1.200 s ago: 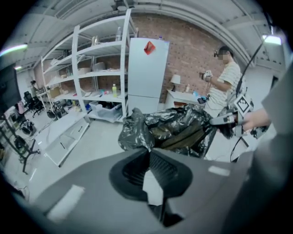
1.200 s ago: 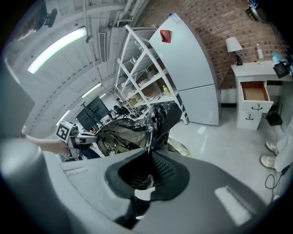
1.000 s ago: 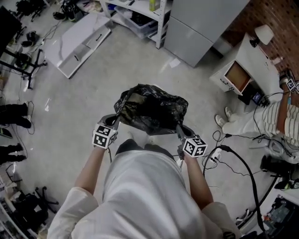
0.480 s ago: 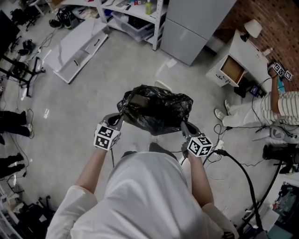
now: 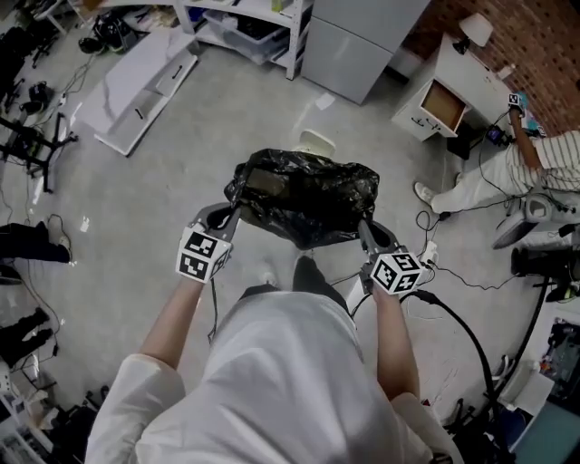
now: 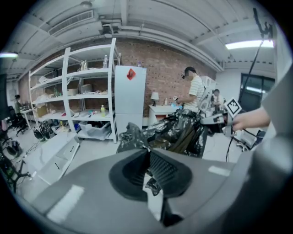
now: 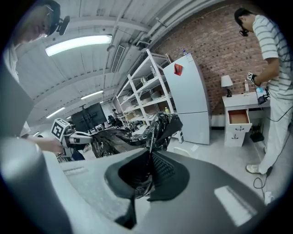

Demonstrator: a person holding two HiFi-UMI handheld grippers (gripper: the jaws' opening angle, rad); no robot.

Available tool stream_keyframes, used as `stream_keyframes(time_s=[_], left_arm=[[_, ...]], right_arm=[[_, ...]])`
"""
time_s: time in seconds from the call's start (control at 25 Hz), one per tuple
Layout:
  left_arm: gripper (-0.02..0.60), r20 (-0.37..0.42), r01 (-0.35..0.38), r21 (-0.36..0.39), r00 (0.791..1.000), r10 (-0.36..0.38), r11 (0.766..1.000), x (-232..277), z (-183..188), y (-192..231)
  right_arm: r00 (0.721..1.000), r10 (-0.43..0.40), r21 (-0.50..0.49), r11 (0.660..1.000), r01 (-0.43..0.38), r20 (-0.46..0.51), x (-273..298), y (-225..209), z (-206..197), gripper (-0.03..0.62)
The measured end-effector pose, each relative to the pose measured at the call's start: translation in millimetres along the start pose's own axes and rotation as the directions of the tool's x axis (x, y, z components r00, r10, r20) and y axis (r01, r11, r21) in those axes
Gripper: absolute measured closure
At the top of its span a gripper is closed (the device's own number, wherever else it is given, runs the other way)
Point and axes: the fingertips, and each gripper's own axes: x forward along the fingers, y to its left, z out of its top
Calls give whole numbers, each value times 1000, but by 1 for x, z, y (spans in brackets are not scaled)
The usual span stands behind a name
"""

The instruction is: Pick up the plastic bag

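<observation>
**PLASTIC BAG HELD CLEAR OF THE FLOOR BY BOTH GRIPPERS**

All clock directions refer to the head view, with 12 o'clock straight ahead of you.

1. Nearest you, at 6 o'clock, your two white-sleeved arms reach forward, one gripper in each hand.
2. Your left gripper (image 5: 232, 212) meets the plastic bag (image 5: 304, 195) at the bag's 8 o'clock edge. The left gripper view shows its jaws closed together, with a fold of black film pinched between the pads.
3. Your right gripper (image 5: 364, 234) meets the bag at its 4 o'clock edge. The right gripper view shows these jaws closed as well, clamped on a bunched strip of the same film.
4. The bag is black and crinkled. It spans the gap between the two grippers, just ahead of your torso at 12 o'clock, and hangs above the grey floor (image 5: 136, 190).
5. Black cables (image 5: 464, 319) trail across the floor at 4 o'clock.
6. A white panel (image 5: 136, 86) lies flat on the floor at 10 o'clock, well apart from the bag.
7. Farthest out stand a shelving unit (image 5: 245, 23) at 11 o'clock, a refrigerator (image 5: 362, 36) at 12 o'clock and a white cabinet (image 5: 444, 100) with an open drawer at 1 o'clock.
8. A person in a striped shirt (image 5: 544, 163) stands at 2 o'clock, beside the cabinet.
</observation>
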Motion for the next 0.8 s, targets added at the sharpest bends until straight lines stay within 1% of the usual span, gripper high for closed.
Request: stream_keyframes(time_s=[0.2,0.36,0.56,0.8], left_arm=[[578,-17,24,16,1000,-23,1000,-7,-11,-7],[578,-12,18,7,1000,-17,1000,-13,-9,-16],[578,7,-10,-15,1000,10,1000,-18,0,-27],[578,22,-16,-41,1000,17,999,-15,12,-44]], right_arm=[[1000,-30,5,1000,30,2,-16,6,-13,592],[999,-41,26,999,41,-4,-31,6,-24,592],[999,-33,38,999,33,0,-48,2,-30,592],[1000,1,23,1000,-1,7,-59,-7,-20,592]])
